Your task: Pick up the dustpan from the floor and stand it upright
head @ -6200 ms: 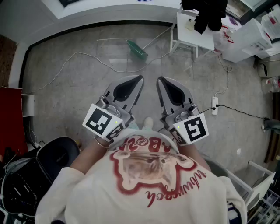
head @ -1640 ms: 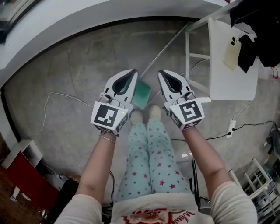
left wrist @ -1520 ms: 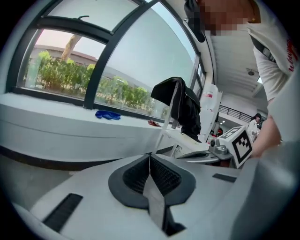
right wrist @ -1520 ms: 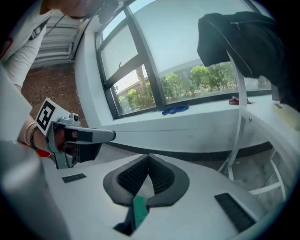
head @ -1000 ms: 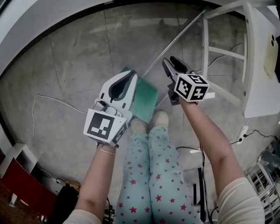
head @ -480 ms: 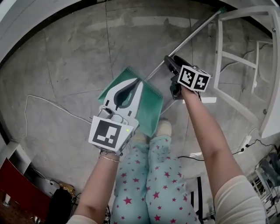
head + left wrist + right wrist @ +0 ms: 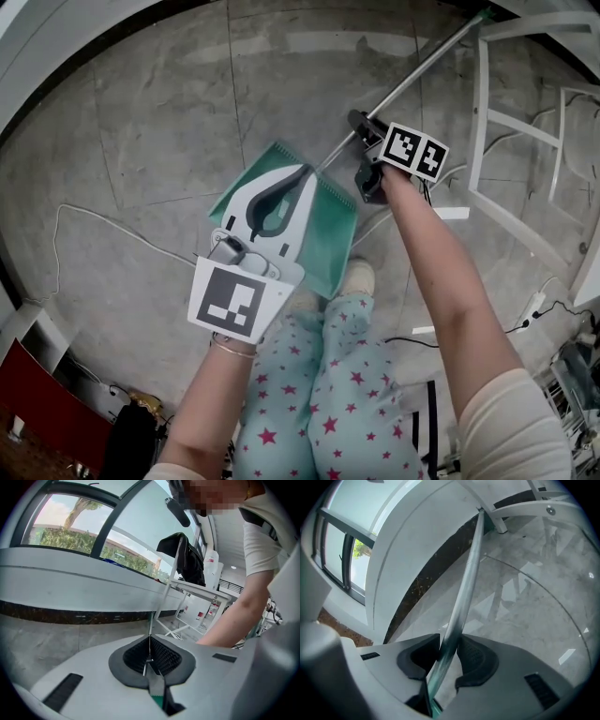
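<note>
One green dustpan (image 7: 330, 230) lies on the floor (image 7: 141, 141) by the person's feet. The right hand-held gripper (image 7: 449, 649), jaws just closed in, pinches its metal handle (image 7: 466, 583) — likely to lever it upright — while the left hand-held gripper (image 7: 305, 171) hovers above, jaws together, empty.

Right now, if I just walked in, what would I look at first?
Probably the green dustpan lying on the floor in the middle, with the shut left tool over it. Next, its long metal handle slanting to the upper right, where the right tool has just been closing and now pinches it.
</note>
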A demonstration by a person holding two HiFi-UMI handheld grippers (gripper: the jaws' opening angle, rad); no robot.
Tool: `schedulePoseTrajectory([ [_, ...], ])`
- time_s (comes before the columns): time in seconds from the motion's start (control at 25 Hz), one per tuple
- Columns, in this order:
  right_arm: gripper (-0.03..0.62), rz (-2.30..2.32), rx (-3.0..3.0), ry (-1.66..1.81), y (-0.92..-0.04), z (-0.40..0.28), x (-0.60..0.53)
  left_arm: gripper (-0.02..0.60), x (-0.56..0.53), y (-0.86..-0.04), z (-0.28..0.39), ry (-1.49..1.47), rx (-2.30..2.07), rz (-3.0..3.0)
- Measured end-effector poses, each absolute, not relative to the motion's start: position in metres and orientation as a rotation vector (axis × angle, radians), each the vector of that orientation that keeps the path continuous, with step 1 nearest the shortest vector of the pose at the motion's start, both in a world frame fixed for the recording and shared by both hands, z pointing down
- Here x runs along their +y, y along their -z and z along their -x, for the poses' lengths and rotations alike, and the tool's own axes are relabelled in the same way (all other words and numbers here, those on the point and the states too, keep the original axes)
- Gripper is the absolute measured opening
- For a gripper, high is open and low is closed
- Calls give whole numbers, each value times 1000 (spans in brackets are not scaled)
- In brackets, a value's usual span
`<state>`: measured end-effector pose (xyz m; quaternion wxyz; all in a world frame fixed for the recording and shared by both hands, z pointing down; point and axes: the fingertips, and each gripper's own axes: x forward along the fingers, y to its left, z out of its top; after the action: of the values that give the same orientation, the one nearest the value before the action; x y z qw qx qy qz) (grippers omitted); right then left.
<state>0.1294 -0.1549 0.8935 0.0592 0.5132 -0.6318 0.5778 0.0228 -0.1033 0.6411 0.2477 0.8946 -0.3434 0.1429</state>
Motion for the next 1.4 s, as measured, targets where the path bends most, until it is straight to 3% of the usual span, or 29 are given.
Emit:
schedulePoseTrajectory([
  [0.56, 92, -1619, -1977, -1528, -807, -99, -150, 3, -86, -598, 2, -360, -950, -2384],
  [0.96, 87, -1317, -2229, -1092, -727, -40, -191, 3, -113, -519, 29, -282, -1041, -2415],
  [1.24, 101, -996, -2306, -674, -699, -4, -217, 3, -108, -506, 50, -234, -1123, -2382],
  [1.4, 100, -989, -2311, -636, -692, 3, -238, 3, -99, -510, 62, -241, -1142, -2350],
])
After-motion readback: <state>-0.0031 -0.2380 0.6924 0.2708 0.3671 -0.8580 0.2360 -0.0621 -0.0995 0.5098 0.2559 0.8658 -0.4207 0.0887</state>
